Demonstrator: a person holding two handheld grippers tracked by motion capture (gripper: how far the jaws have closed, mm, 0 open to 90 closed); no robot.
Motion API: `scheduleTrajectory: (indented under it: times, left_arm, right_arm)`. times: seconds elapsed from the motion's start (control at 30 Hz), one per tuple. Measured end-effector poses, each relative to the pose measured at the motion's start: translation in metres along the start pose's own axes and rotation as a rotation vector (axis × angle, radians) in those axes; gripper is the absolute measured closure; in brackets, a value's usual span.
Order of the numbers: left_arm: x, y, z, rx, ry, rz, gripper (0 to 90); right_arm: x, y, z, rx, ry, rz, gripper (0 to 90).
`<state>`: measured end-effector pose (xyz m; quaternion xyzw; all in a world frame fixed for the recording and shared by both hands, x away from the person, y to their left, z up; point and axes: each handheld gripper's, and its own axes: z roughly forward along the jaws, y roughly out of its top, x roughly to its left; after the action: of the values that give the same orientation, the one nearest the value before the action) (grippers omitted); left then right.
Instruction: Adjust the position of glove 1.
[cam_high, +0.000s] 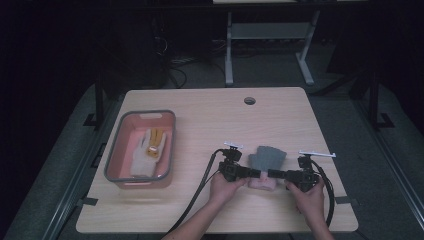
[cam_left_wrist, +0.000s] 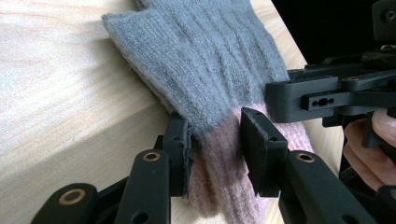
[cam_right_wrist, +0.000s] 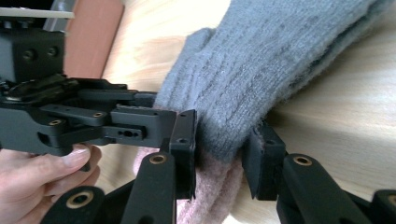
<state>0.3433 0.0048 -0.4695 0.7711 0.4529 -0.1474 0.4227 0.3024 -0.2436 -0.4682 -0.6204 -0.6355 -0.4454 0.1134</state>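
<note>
A grey knit glove (cam_high: 268, 159) with a pink cuff (cam_high: 263, 184) lies flat on the wooden table (cam_high: 210, 115), fingers pointing away from me. My left gripper (cam_high: 257, 174) comes in from the left and is shut on the cuff's left side. In the left gripper view its jaws pinch the fabric (cam_left_wrist: 210, 60) where grey meets pink, gripper (cam_left_wrist: 215, 140). My right gripper (cam_high: 272, 174) comes in from the right and is shut on the cuff's other side; in the right gripper view the glove (cam_right_wrist: 261, 79) bunches between its jaws, gripper (cam_right_wrist: 222, 144). The two tips nearly meet.
A pink bin with a grey rim (cam_high: 112, 150) stands at the table's left and holds a white and yellow glove (cam_high: 149, 150). A round cable hole (cam_high: 249, 100) sits near the far edge. Black cables trail from both grippers toward the near edge.
</note>
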Motion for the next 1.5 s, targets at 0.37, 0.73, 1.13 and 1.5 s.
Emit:
scheduleTrajectory:
  times: [0.37,0.73,1.13,1.5]
  left_arm:
    - [0.003,0.000,0.002,0.011,0.010,0.005,57.8]
    - [0.005,0.002,-0.003,-0.007,-0.040,-0.040,65.0]
    - [0.005,0.010,-0.025,-0.035,-0.052,-0.022,65.2]
    - [0.009,0.021,-0.059,-0.072,-0.048,-0.012,65.4]
  right_arm:
    - [-0.008,-0.001,0.003,0.010,-0.049,0.003,56.1]
    - [-0.002,0.006,0.002,0.025,0.013,0.004,68.5]
    - [0.017,0.015,0.001,0.021,0.024,-0.035,68.5]
    - [0.046,0.033,0.010,0.033,0.042,-0.085,68.5]
